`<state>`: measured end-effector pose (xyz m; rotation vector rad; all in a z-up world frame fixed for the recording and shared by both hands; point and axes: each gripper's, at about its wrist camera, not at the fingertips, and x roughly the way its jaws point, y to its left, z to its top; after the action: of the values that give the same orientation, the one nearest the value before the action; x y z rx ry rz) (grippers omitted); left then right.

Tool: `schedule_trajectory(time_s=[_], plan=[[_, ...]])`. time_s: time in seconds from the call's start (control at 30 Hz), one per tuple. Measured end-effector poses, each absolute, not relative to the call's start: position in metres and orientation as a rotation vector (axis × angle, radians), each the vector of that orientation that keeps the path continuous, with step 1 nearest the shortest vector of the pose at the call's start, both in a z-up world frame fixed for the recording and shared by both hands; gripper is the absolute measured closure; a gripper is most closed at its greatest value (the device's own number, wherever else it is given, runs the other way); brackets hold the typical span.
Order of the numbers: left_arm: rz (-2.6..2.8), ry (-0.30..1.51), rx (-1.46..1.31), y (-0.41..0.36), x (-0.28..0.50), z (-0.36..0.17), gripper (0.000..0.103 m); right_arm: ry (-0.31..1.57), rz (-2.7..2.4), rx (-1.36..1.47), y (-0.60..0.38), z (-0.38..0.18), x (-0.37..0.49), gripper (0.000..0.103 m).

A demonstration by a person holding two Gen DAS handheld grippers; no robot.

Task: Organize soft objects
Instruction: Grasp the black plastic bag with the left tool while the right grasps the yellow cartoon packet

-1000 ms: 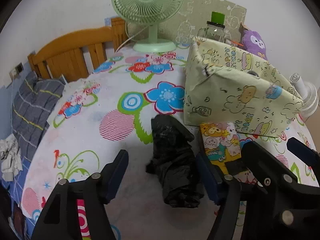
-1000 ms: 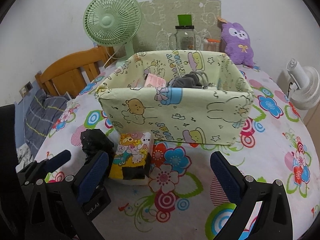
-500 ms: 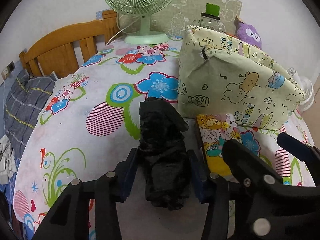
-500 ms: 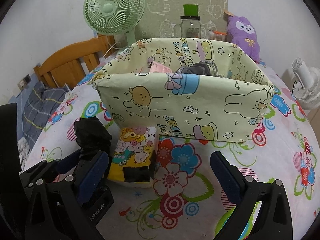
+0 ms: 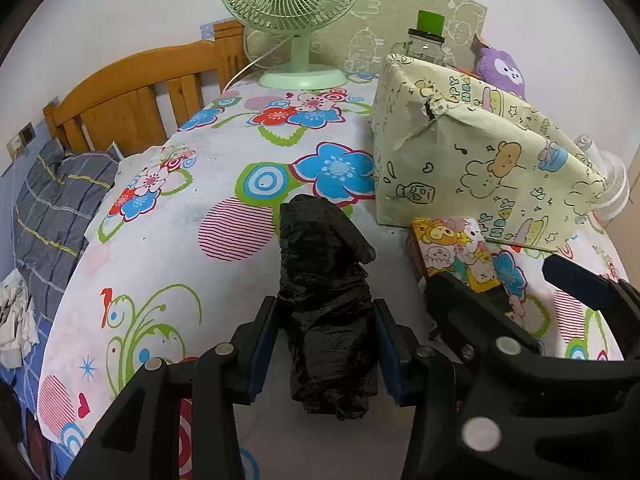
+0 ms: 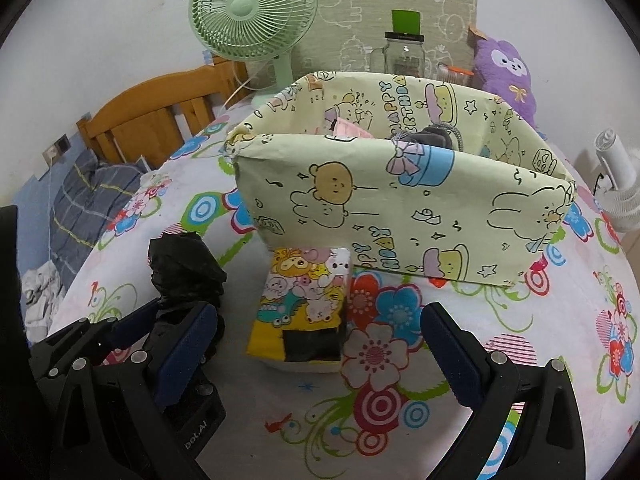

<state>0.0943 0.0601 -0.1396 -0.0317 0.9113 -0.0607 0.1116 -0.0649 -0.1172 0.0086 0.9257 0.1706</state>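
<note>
Black crumpled bundle pinched in the left claw, cartoon pack lying free.

Left wrist view: the black plastic bundle (image 5: 326, 312), wrinkled and glossy, lies lengthwise on the flowered surface (image 5: 160, 248); the left claw (image 5: 326, 344) stands narrow, both blue pads pressed against its flanks, the bundle reaching toward 12 o'clock. Right wrist view: the cartoon-printed pack (image 6: 304, 304), yellow with small animals, lies just before the pale printed fabric box (image 6: 400, 208); the right claw (image 6: 316, 356) gapes wide, gripping nothing, the pack between its fingers toward 12 o'clock, the bundle at 10 o'clock.
</note>
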Motion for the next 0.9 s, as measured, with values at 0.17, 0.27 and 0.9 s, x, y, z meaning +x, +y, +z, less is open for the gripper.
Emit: schedule_trajectory(time_s=[0.17,0.27,0.9], plan=[[-0.057,0.909,-0.026,0.062,0.095,-0.139,0.056,0.934,0.177,0.007,-0.059,-0.120,0.115,0.000],[-0.049,0.914,-0.027,0.064,0.097,-0.139,0.056,0.939,0.166,0.006,-0.056,-0.122,0.118,0.000],[-0.044,0.932,0.011,0.061,0.103,-0.143,0.056,1.014,0.164,0.032,-0.053,-0.141,0.136,0.052]])
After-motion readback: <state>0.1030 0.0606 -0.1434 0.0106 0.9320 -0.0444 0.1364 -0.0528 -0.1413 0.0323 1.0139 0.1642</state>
